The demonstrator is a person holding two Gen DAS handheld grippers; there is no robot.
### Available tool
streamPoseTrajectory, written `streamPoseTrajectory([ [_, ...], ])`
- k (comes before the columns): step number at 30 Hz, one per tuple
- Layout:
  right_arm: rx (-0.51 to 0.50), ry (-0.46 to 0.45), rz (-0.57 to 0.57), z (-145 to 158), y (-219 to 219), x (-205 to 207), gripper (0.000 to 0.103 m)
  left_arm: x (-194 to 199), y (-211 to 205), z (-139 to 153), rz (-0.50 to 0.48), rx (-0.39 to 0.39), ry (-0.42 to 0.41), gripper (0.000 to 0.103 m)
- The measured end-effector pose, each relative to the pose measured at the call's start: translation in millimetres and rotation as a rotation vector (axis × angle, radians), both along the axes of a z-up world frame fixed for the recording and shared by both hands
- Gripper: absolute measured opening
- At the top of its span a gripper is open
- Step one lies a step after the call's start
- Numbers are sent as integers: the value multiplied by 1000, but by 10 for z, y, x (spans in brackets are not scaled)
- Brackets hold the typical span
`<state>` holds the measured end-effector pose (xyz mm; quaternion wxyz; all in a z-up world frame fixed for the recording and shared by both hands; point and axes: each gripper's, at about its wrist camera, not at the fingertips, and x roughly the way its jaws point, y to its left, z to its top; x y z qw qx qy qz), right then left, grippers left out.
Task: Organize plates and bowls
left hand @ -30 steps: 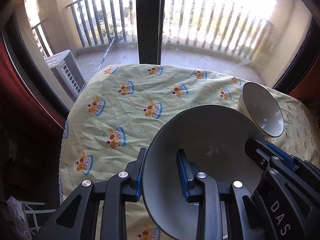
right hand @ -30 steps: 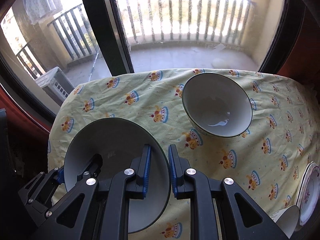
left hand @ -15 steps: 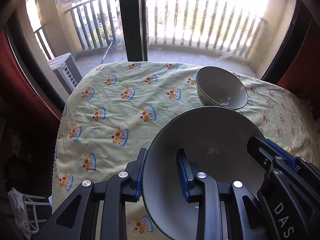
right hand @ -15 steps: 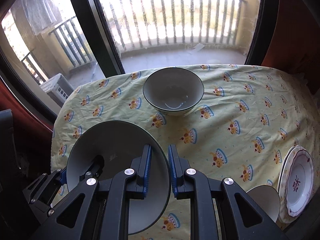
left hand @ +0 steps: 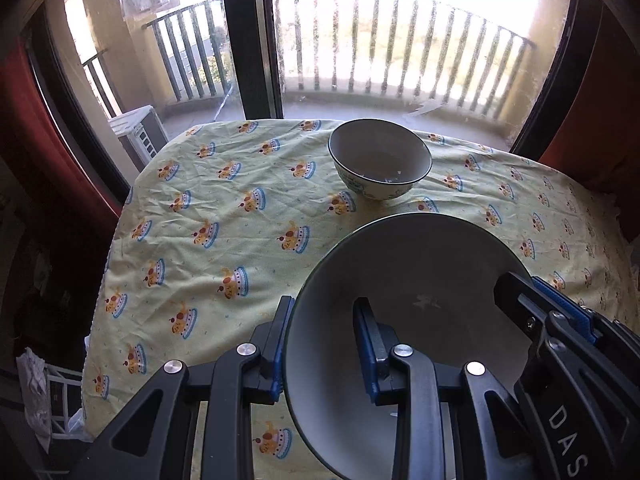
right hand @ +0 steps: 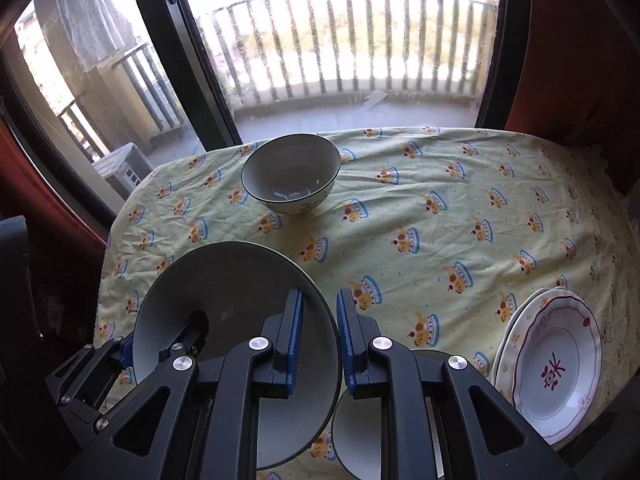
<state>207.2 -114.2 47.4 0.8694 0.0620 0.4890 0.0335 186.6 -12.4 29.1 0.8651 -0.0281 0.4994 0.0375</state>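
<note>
round glossy bowl [left hand: 404,280] over wrinkled cartoon-print cloth [left hand: 224,216]

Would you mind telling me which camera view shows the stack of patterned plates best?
The right wrist view: the patterned plates sit whole at the table's near right edge, red motif and scalloped rims clear. The left wrist view does not show them at all; it takes in only the large bowl and the small bowl.

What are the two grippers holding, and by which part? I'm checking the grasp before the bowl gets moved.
Both hold the large grey bowl by its rim: the left gripper on its left edge, the right gripper on its right edge, one finger inside, one outside.
</note>
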Motion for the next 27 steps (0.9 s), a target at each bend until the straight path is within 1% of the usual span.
streamPoseTrajectory([
  [5, 2, -16, 13, 20, -275, -148, 21, -131, -263, -1, 6, 5, -13, 28],
  [14, -15, -20, 39, -52, -745, -341, 21, -308, -711, -91, 14, -10, -5, 28],
  [20, -28, 2, 54, -147, -980, -416, 21, -376, -938, -189, 12, -7, 12, 28],
  [27, -30, 50, 65, -321, -1139, -465, 21, -419, -1063, -342, 10, 2, 55, 29],
])
